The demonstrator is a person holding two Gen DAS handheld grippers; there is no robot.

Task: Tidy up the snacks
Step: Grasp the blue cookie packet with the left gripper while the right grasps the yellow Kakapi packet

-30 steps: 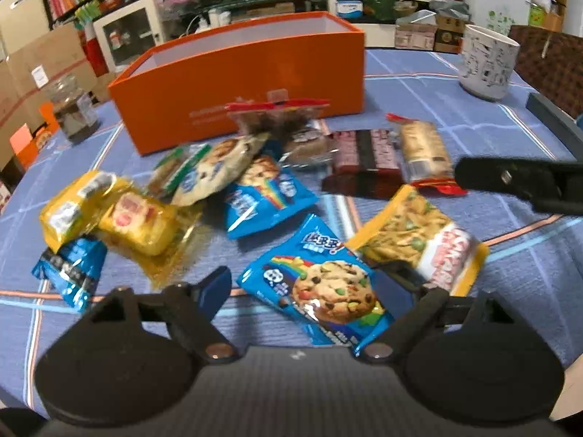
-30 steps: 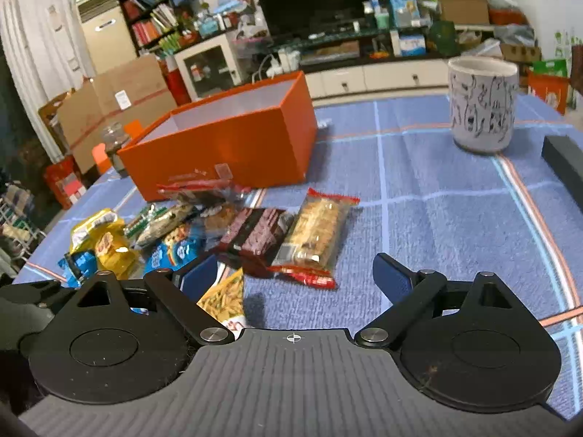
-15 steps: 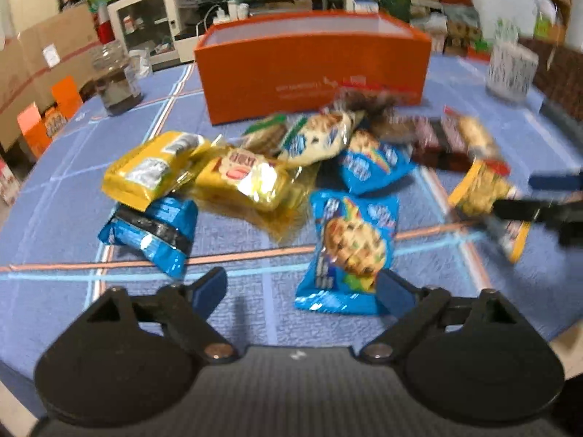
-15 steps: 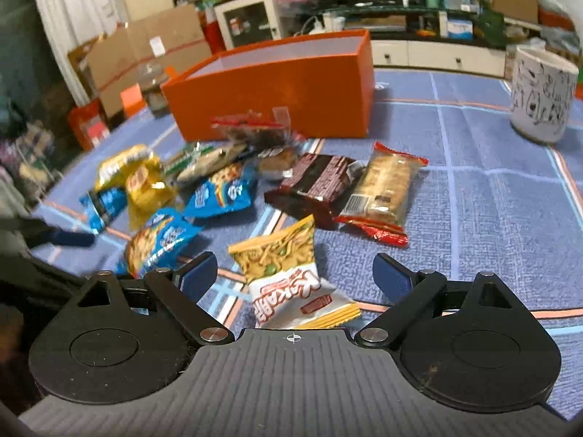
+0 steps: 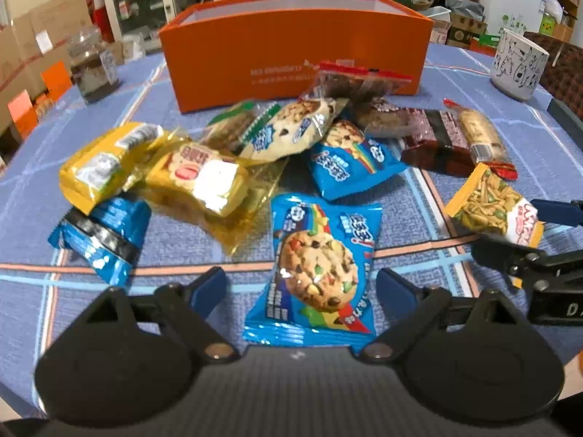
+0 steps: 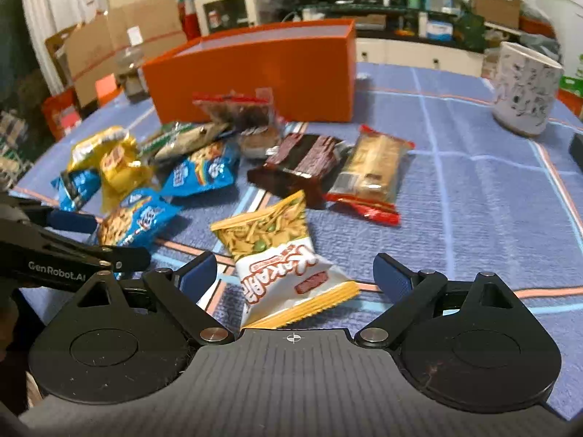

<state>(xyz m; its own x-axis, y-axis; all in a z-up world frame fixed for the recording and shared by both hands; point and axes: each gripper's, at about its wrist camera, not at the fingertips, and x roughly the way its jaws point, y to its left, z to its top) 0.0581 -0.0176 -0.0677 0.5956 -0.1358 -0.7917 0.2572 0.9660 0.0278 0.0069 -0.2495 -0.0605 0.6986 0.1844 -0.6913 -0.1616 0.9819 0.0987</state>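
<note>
Left wrist view, left to right. A glass jar (image 5: 95, 69) with dark contents stands near the table's left edge. Two yellow snack packs (image 5: 153, 167) lie on the blue checked tablecloth (image 5: 73, 291), the left one overlapping a blue wafer pack (image 5: 104, 238). The left gripper (image 5: 302, 287) has its jaws spread wide, gripping nothing; a blue chocolate-chip cookie packet (image 5: 317, 273) lies flat between the fingers, untouched, its long axis running away from the camera toward the orange box (image 5: 291, 51). The box stands at the far side of the table, open-topped; its inside is not visible from here. In front of it lie more cookie packets, a clear bag of dark snacks, a dark brown bar pack (image 5: 433, 142) and a red-ended biscuit pack (image 5: 481, 138).

Right wrist view. The right gripper (image 6: 295, 276) is likewise wide open and holds nothing. A yellow-and-white noodle snack bag (image 6: 280, 258) lies between its fingers, not pressed, long axis pointing away and slightly left. A white patterned mug (image 6: 524, 91) stands toward the far right edge; its contents cannot be seen.
</note>
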